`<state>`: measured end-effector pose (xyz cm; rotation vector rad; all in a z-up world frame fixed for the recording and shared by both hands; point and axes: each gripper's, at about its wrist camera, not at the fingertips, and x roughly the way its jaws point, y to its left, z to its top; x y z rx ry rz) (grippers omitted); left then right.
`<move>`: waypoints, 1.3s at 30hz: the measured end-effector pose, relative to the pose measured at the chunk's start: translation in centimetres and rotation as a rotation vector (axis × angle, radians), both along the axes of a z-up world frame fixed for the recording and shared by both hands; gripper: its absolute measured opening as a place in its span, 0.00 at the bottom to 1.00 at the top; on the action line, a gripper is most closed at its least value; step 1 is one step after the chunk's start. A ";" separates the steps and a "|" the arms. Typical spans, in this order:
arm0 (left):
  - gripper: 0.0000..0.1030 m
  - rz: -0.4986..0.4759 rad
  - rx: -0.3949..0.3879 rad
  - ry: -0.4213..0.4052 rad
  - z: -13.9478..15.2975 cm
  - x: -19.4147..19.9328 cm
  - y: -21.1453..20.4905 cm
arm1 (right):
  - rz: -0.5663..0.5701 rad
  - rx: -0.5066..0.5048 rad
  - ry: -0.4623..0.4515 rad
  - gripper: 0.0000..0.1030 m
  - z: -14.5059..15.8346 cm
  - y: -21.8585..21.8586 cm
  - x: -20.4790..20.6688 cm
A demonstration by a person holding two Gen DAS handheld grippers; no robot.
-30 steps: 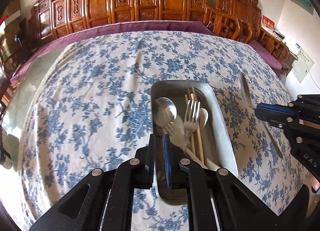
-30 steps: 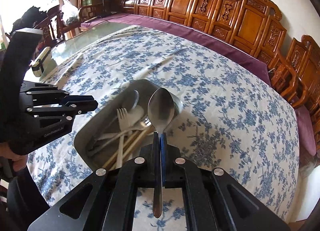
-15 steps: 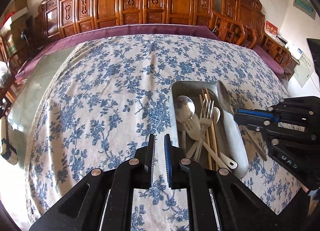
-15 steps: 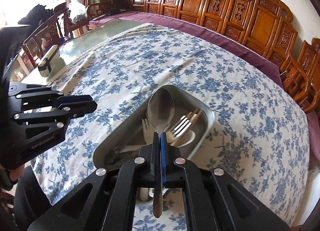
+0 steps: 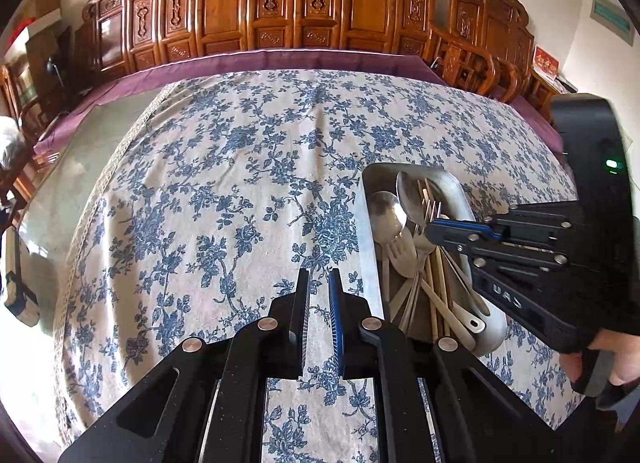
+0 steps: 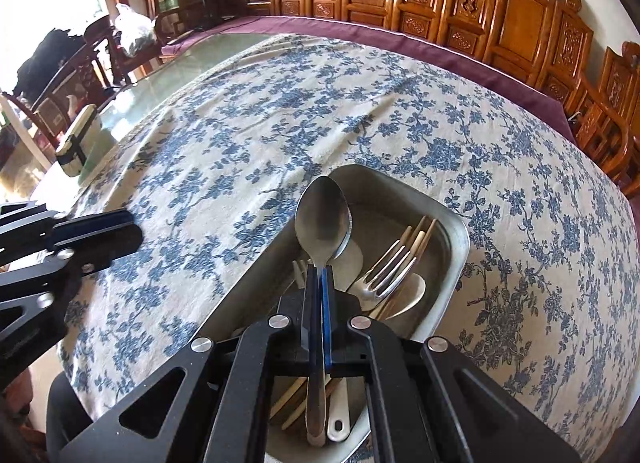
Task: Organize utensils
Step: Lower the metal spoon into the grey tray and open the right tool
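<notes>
Right gripper [image 6: 319,275]: jaws pressed together on the neck of a steel spoon [image 6: 323,219], pinching it just below the bowl. The bowl stands clear ahead of the fingertips, concave face toward the camera; the handle runs back between the fingers toward the gripper body and its end shows below them. The spoon's long axis lies along the gripper's own line, bowl tip pointing away toward the far end of the metal tray [image 6: 460,231], over which it is held. Tray contents under and beside the held spoon: a steel fork [image 6: 384,275] with tines angled toward the far right corner, wooden chopsticks [image 6: 418,233] lengthwise, a pale plastic spoon [image 6: 404,291], and a second steel spoon [image 5: 386,213] seen from the left wrist view. Left gripper [image 5: 318,283]: jaws nearly closed with a narrow slit between them, nothing in it, over the blue floral tablecloth [image 5: 224,191] just left of the tray. Carved wooden chairs [image 5: 280,3] line the far side of the table. Writing: raised letters on the right gripper's body, upside down and not legible; a red sign [image 5: 546,63] and a green sign [image 5: 612,19] on the wall, unreadable.
</notes>
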<state>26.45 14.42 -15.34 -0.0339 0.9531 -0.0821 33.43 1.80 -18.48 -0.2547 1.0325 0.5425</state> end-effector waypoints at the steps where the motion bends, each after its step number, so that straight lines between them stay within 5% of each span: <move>1: 0.08 0.000 -0.001 0.000 0.0 0.0 0.1 | -0.009 -0.003 0.003 0.03 -0.2 -0.1 0.3; 14: 0.08 -0.002 0.004 0.006 -0.3 -0.1 0.1 | -0.117 0.005 0.057 0.03 -2.4 -1.7 3.3; 25: 0.08 0.002 0.011 0.011 -0.5 -0.1 0.1 | -0.130 0.117 0.103 0.04 -2.7 -2.0 3.6; 39: 0.08 -0.012 0.006 -0.001 0.2 -0.5 -1.8 | -0.062 0.123 -0.049 0.05 1.1 -5.6 -0.5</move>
